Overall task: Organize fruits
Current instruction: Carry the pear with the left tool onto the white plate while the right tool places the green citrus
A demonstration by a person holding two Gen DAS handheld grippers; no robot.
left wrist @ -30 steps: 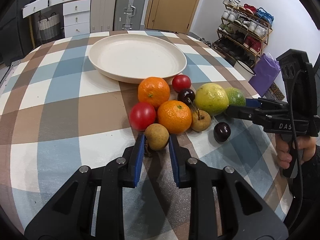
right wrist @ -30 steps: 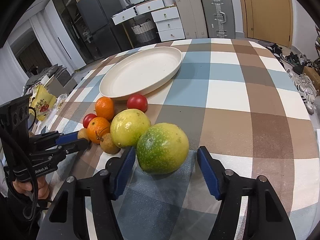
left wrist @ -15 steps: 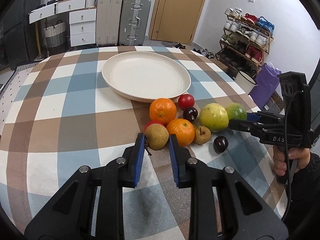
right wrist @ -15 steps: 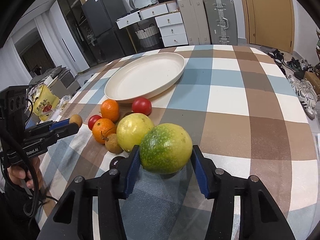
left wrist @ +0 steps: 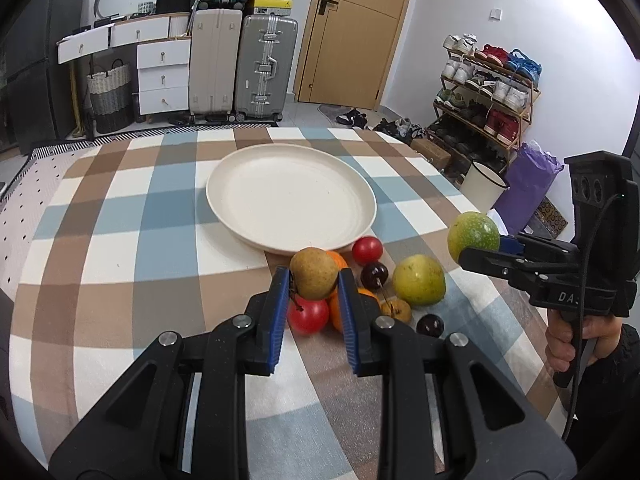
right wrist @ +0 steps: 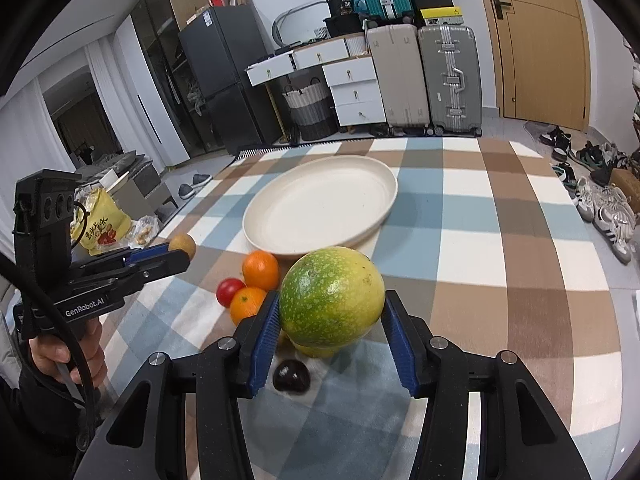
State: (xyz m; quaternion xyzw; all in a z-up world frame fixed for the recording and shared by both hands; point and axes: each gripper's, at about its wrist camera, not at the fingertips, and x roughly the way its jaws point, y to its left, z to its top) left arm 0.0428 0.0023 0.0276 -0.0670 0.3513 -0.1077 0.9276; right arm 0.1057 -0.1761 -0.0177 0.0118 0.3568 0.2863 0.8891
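Two grippers: each clamps one fruit, both lifted clear of the cloth.
Left gripper (left wrist: 313,294): blue pads pressed on a small brown pear (left wrist: 313,273), held above the fruit pile.
Right gripper (right wrist: 331,328): pads closed on a green fruit (right wrist: 331,305) mottled with yellow; it fills the gap between them.
Plate (left wrist: 224,216): cream, round, nothing on it, just beyond the pile on the checked tablecloth (left wrist: 120,264).
Pile on the cloth: red tomato (left wrist: 307,315) under the pear, second tomato (left wrist: 367,250) touching the plate's rim, orange (right wrist: 261,270) and a second orange (right wrist: 246,306) partly hidden, yellow-green pear (left wrist: 419,279), dark cherry (left wrist: 374,275) with stem, second cherry (left wrist: 430,325) lying apart nearest the camera, small brown fruit (left wrist: 396,309) between them.
Hands: one hand (left wrist: 576,340) grips the right handle, the other hand (right wrist: 64,354) the left.
Background: suitcases (left wrist: 264,68), white drawers (left wrist: 162,76), shoe rack (left wrist: 488,88), door (left wrist: 356,32).
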